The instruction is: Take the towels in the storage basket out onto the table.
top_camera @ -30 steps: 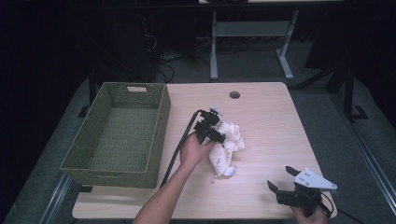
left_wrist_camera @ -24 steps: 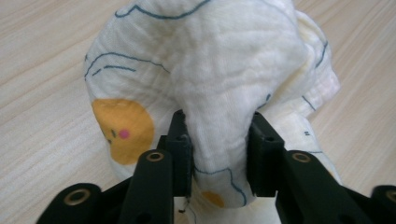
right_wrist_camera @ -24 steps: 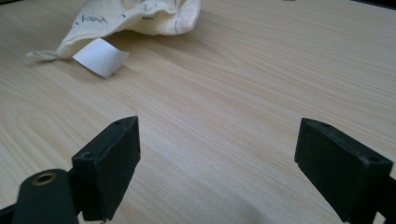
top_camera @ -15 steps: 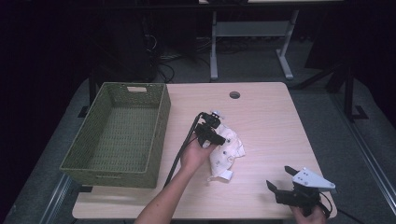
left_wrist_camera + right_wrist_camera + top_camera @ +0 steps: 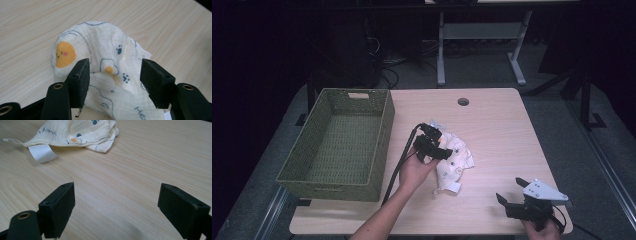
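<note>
High view: left gripper [image 5: 443, 151] over cloth [image 5: 456, 161] mid-table, basket [image 5: 384, 131] at left edge holding nothing | Left gripper view: jaws just opening, cloth released, unbinned | Right gripper view: right gripper [image 5: 116, 207] agape, idle, near front edge.

The printed muslin cloth [image 5: 75, 131] carries the one readable word, "Hey", in dark blue hand-drawn letters near its edge in the right gripper view. In the left gripper view the same cloth shows the letters "He" at its lower right edge, the rest cut off by the frame. The white tag [image 5: 42, 153] sewn to the cloth's hem is blank on the side shown.
</note>
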A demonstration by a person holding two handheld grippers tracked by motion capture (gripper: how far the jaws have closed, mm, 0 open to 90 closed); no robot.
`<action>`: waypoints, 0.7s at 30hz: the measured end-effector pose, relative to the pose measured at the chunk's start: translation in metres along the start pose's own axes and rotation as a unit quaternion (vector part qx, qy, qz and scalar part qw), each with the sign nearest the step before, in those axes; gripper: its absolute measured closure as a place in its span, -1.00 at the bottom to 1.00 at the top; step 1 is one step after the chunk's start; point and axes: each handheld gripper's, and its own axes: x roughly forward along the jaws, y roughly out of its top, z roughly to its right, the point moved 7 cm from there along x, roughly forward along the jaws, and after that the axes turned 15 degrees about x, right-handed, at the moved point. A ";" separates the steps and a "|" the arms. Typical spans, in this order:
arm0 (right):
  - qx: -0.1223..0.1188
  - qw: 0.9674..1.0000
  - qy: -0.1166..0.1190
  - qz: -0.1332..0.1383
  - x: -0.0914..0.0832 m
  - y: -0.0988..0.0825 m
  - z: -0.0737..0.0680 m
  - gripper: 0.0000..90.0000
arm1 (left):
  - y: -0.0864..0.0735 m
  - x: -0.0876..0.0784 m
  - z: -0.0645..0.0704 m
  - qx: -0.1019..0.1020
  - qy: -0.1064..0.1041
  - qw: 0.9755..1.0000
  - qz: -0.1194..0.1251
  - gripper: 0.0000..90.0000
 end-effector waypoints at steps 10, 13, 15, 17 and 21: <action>-0.001 1.000 -0.001 -0.002 0.000 0.000 0.000 -0.69 | -0.017 -0.013 0.005 0.012 -0.003 1.000 0.022 -0.28; -0.002 1.000 -0.002 -0.002 -0.001 -0.001 0.000 -0.69 | -0.024 -0.015 0.007 0.014 -0.004 1.000 0.024 -0.32; -0.003 1.000 -0.003 -0.003 0.000 -0.001 0.000 -0.69 | -0.027 -0.016 0.007 0.017 -0.001 1.000 0.025 -0.33; -0.002 1.000 -0.002 -0.003 0.000 -0.001 0.000 -0.69 | -0.030 -0.017 0.008 0.016 0.001 1.000 0.024 -0.37; 0.000 1.000 -0.005 -0.004 0.000 -0.002 0.000 -0.69 | -0.036 -0.018 0.012 0.023 0.009 1.000 0.020 -0.39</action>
